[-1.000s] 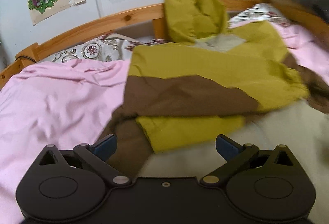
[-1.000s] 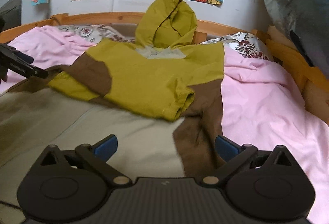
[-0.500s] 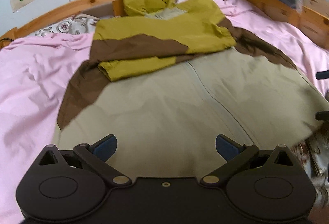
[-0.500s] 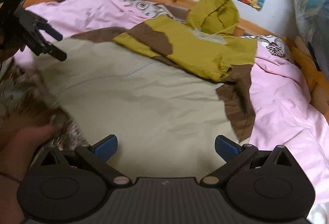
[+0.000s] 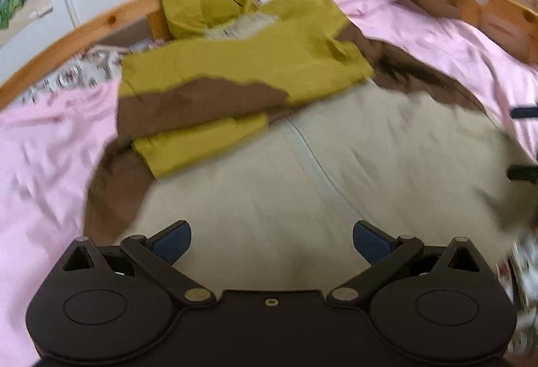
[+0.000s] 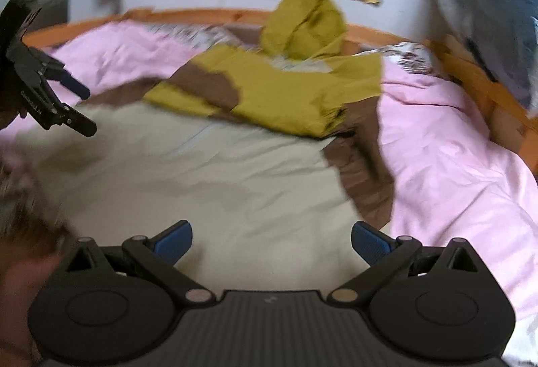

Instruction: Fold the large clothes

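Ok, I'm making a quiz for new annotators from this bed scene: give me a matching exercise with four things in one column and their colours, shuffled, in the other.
Things:
1. hood of the jacket
2. duvet
3. lower body of the jacket
4. bed frame

Colours:
a. pink
b. orange-brown wood
c. olive yellow
d. pale beige

Pairs: 1-c, 2-a, 3-d, 4-b
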A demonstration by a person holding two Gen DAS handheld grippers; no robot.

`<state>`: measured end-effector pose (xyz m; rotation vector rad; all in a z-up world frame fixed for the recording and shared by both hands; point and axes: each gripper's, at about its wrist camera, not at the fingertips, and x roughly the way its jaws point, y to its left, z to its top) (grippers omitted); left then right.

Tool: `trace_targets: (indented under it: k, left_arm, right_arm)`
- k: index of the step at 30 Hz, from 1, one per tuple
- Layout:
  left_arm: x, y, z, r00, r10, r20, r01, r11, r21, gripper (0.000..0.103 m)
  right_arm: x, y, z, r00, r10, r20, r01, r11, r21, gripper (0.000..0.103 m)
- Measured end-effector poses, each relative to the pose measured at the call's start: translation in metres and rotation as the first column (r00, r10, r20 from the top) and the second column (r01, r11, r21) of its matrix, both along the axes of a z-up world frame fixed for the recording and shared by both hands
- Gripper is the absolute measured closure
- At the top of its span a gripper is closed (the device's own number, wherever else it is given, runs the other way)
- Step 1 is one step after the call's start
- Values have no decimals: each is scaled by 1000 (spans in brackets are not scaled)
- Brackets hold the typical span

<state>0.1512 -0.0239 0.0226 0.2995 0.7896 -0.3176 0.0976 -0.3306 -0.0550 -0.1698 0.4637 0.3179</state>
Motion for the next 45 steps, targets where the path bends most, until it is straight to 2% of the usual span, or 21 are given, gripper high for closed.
trace_targets:
  k: [5, 8, 11, 14, 17, 20, 22, 24, 28, 31, 34, 36, 37, 39, 41, 45]
  left_arm:
    - [73, -2, 63, 992, 119, 48, -122, 992, 46, 1]
    - [127, 3, 96, 970, 229, 86, -229, 973, -10, 1]
    - [178, 11, 105, 939, 326, 108, -318, 944, -90, 1]
    - [222, 22, 91, 914, 383, 138, -361, 919, -160, 1]
    - [265, 35, 68, 893, 416, 173, -382, 903, -197, 1]
    - [299, 48, 43, 870, 420, 259, -363, 900, -243, 1]
    - [320, 53, 31, 868, 400, 293, -331, 908, -257, 1]
    - [338, 56, 19, 873, 389, 293, -316, 910, -267, 1]
    - [363, 64, 1, 870, 417, 264, -311, 878, -364, 1]
    - [383, 65, -6, 866, 436, 244, -309, 851, -424, 1]
    - [395, 63, -8, 871, 429, 237, -293, 843, -451, 1]
    - [399, 60, -7, 876, 421, 234, -282, 843, -459, 2]
    - [398, 60, -7, 876, 421, 234, -279, 840, -465, 2]
    - [391, 63, -6, 866, 438, 243, -277, 823, -496, 2]
    - [380, 70, -4, 851, 456, 260, -266, 802, -534, 2]
    - [345, 84, 4, 826, 474, 306, -247, 791, -559, 2]
  right_arm:
    - [49, -17, 29, 998, -35, 55, 31, 997, 73, 0]
    - [95, -17, 59, 997, -22, 75, 12, 991, 131, 0]
    - [153, -18, 89, 994, -5, 107, -15, 983, 182, 0]
    - [227, -15, 110, 994, -3, 108, -24, 968, 249, 1]
    - [308, -3, 121, 995, -9, 95, -15, 968, 250, 10]
    - [382, 9, 130, 995, -53, 79, 30, 965, 262, 20]
    - [426, 20, 134, 994, -75, 85, 50, 960, 274, 24]
    - [464, 31, 138, 990, -100, 95, 70, 958, 278, 27]
    - [534, 55, 144, 983, -159, 96, 125, 947, 295, 29]
    - [569, 72, 143, 978, -186, 91, 162, 961, 222, 35]
    - [588, 77, 138, 978, -200, 55, 185, 960, 208, 56]
    - [592, 80, 139, 981, -182, 72, 164, 964, 208, 95]
    - [588, 81, 141, 981, -173, 88, 152, 968, 199, 100]
    - [572, 79, 142, 979, -142, 145, 115, 977, 178, 101]
    - [539, 83, 142, 973, -69, 220, 40, 990, 133, 101]
    - [452, 91, 132, 911, 115, 397, -94, 993, -74, 102]
